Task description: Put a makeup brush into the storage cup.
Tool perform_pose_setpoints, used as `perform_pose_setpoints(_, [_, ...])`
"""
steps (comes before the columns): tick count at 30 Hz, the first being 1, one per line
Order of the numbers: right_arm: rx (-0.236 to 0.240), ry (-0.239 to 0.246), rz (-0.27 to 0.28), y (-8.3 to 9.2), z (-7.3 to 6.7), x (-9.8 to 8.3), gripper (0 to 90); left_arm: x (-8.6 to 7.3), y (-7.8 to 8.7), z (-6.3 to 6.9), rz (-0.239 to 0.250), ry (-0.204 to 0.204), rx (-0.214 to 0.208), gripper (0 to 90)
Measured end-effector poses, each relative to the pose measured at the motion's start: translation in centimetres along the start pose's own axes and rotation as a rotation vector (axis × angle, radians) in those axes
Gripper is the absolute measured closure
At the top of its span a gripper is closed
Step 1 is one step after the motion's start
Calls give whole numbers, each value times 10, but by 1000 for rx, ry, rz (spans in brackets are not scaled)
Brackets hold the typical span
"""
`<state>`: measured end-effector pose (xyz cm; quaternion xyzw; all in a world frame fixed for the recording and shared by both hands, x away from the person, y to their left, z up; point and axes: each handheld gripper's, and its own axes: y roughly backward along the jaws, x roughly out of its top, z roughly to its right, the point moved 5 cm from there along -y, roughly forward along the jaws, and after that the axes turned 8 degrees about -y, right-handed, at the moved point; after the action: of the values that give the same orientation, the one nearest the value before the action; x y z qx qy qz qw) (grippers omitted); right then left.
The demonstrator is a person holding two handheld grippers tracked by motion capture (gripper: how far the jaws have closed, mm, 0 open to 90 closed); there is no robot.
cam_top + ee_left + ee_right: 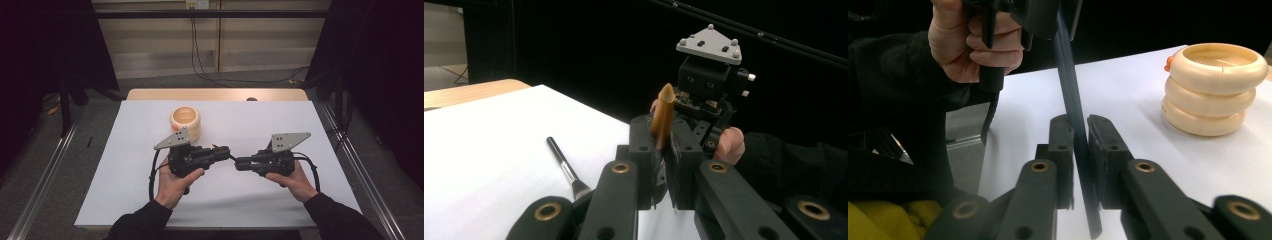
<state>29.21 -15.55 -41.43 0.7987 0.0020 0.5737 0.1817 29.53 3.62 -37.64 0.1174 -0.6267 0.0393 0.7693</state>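
- We see the left gripper (226, 150) and the right gripper (239, 163) meeting tip to tip over the middle of the white table cover (125, 190); each one is held in a hand of the person.
- In the left gripper view the jaws are closed on a thin brown stick (663, 116), which looks like the pointed end of a brush handle; it stands up between the pads, tilted a little.
- In the right gripper view the jaws are pressed on a dark, slim rod (1074, 115); it goes up towards the left gripper above; we think it is the same brush as the brown stick, but the rod is blurred and we cannot be sure.
- A second brush (565, 169), with black handle and metal ferrule, lies flat on the cover just beside the left gripper; its bristles are partly hidden behind the jaw.
- A cream holder (185, 123) made of three stacked rings stands upright on the cover behind the left gripper, apart from both grippers; a small orange piece (1167, 63) sits on its side.
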Motion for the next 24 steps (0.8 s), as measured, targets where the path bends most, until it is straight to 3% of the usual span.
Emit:
perform_pose_setpoints(6, [-4,26,-10,-3,-5,0,665,1,0,1,-10,-17,6,834])
perform_pose_setpoints(10, [-17,19,-3,-3,-5,1,524,3,2,1,-25,-28,14,833])
perform_pose_setpoints(11, [-27,14,5,-2,-3,2,432,4,2,2,-28,-29,17,833])
perform_pose_setpoints(12, [-27,14,5,-2,-3,2,432,5,2,1,-33,-35,19,833])
perform_pose_setpoints(14, [-49,2,11,1,-2,4,344,8,2,1,-47,-18,23,833])
perform_pose_setpoints(20, [-58,-9,5,3,0,3,275,10,-1,0,-102,-31,25,833])
perform_pose_setpoints(23, [-54,-10,2,2,0,3,269,12,-3,-1,-141,-67,36,833])
perform_pose_setpoints(24, [-42,-14,1,2,-1,3,268,13,-3,-1,-143,-59,34,833])
